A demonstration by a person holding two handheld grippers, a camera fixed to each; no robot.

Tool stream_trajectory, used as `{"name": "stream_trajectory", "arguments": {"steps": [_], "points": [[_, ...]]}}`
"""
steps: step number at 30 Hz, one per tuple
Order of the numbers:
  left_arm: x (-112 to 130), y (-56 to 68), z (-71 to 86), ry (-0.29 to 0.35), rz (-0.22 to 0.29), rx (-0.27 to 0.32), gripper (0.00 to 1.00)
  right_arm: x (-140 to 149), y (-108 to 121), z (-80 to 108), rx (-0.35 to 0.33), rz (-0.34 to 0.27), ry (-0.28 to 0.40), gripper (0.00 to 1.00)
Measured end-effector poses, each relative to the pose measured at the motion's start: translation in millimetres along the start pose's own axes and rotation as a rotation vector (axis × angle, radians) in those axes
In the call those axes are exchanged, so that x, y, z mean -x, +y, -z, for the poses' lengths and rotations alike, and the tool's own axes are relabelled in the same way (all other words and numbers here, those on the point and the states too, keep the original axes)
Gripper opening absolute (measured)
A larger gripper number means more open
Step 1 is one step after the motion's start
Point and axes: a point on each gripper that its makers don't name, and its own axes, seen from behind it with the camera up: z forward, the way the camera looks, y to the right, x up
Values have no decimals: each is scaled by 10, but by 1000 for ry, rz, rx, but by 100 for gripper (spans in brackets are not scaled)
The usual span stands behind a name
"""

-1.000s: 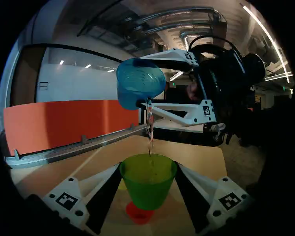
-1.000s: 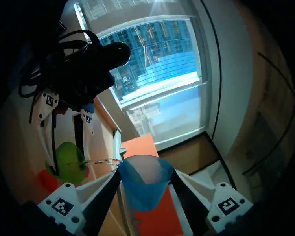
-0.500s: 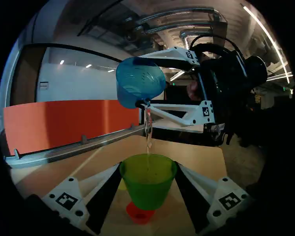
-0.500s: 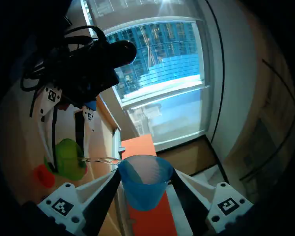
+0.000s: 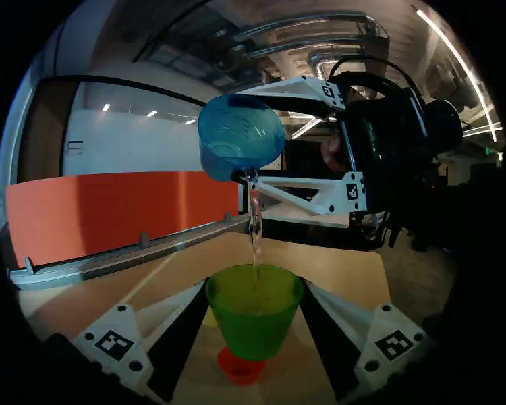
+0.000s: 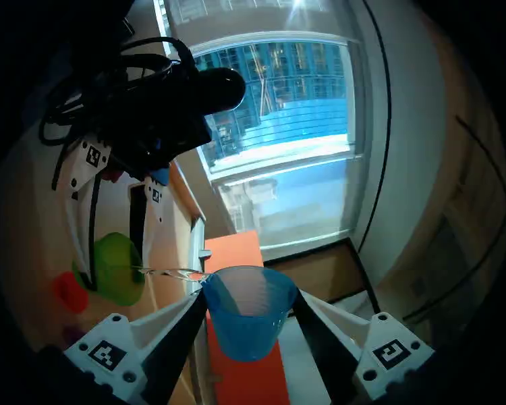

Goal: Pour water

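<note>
In the left gripper view my left gripper [image 5: 254, 317] is shut on a green cup [image 5: 254, 317], held upright above the wooden table [image 5: 341, 260]. Above it my right gripper [image 5: 280, 145] is shut on a tipped blue cup [image 5: 238, 142]. A thin stream of water [image 5: 254, 226] falls from the blue cup's rim into the green cup. In the right gripper view the blue cup [image 6: 247, 310] sits between my right gripper's [image 6: 247, 312] fingers, water [image 6: 165, 272] runs left toward the green cup [image 6: 115, 266], and the left gripper [image 6: 115, 223] holds that cup.
A red cup [image 5: 239, 364] lies on the table below the green cup, also seen as the red cup [image 6: 69, 291] in the right gripper view. An orange wall panel [image 5: 111, 209] runs along the table's far left edge. A large window [image 6: 280, 148] faces the right gripper.
The blue cup has tipped slightly further and the right gripper has rotated a little. Water keeps streaming into the green cup, which stays in place.
</note>
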Motion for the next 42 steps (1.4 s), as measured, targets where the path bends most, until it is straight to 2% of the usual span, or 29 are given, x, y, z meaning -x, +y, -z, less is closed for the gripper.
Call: {"name": "stream_trajectory", "arguments": {"steps": [21, 42], "points": [[9, -2, -14, 2, 1, 1, 89, -31, 35, -18, 12, 78, -5, 91], [-3, -16, -42, 6, -1, -2, 89, -14, 63, -66, 15, 182, -15, 91]]}}
